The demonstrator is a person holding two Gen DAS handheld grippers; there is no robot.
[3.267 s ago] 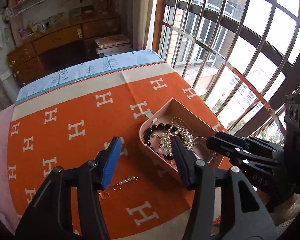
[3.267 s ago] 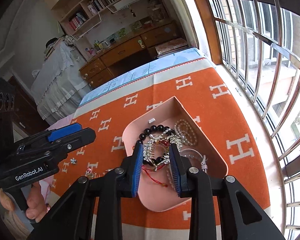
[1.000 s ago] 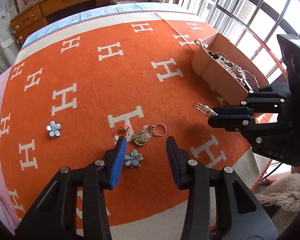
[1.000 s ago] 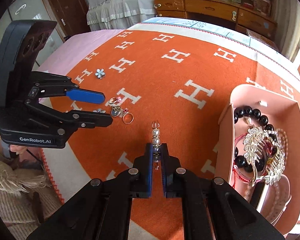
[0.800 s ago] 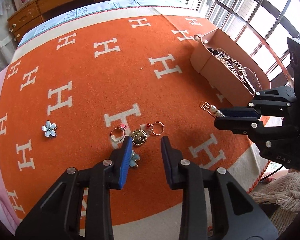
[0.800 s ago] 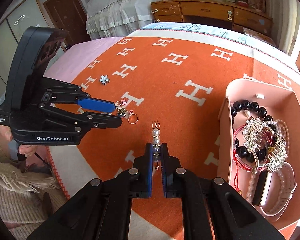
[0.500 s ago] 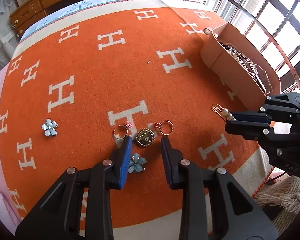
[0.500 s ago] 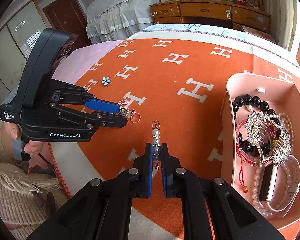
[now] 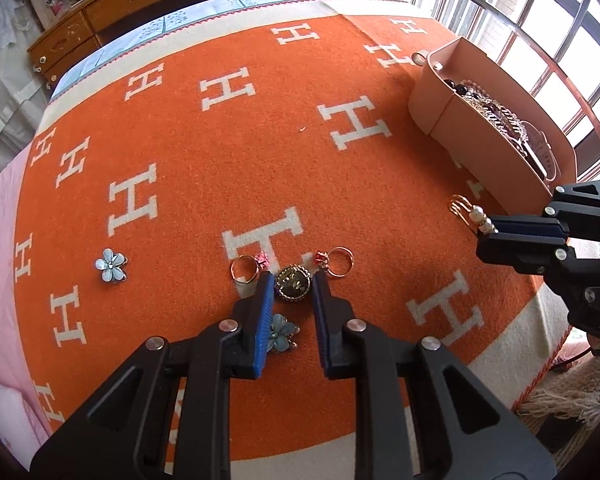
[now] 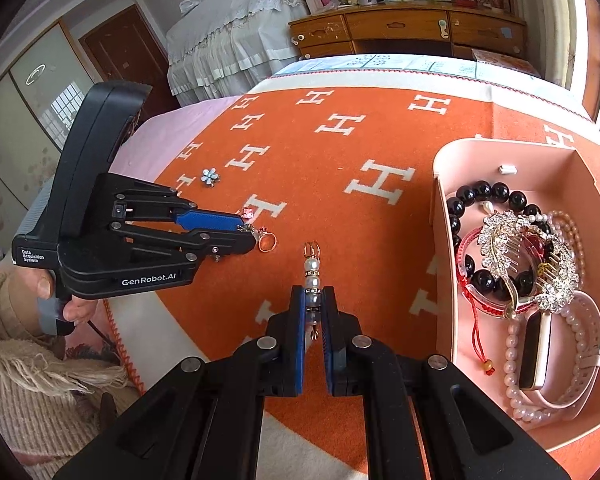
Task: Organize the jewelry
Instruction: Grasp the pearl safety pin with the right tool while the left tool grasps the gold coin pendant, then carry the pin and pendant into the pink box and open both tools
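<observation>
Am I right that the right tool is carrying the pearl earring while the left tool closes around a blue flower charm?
Not quite. The left tool has just been closing around the round gold pendant, as the left wrist view shows. The right tool does hold the pearl earring.

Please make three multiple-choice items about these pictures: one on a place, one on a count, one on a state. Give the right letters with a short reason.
1. Where does the round gold pendant lie?
A. in the pink box
B. between the tips of the left hand-held gripper
C. on the dresser

2. How many blue flower charms lie on the orange blanket?
A. two
B. none
C. five

3. What is the right hand-held gripper doing?
A. standing open and empty
B. shut on a black bead bracelet
C. shut on the pearl earring

Answers: 1 B, the pendant sits on the blanket between both tips. 2 A, one far left, one under the left fingers. 3 C, its pads pinch the pearls.
</observation>
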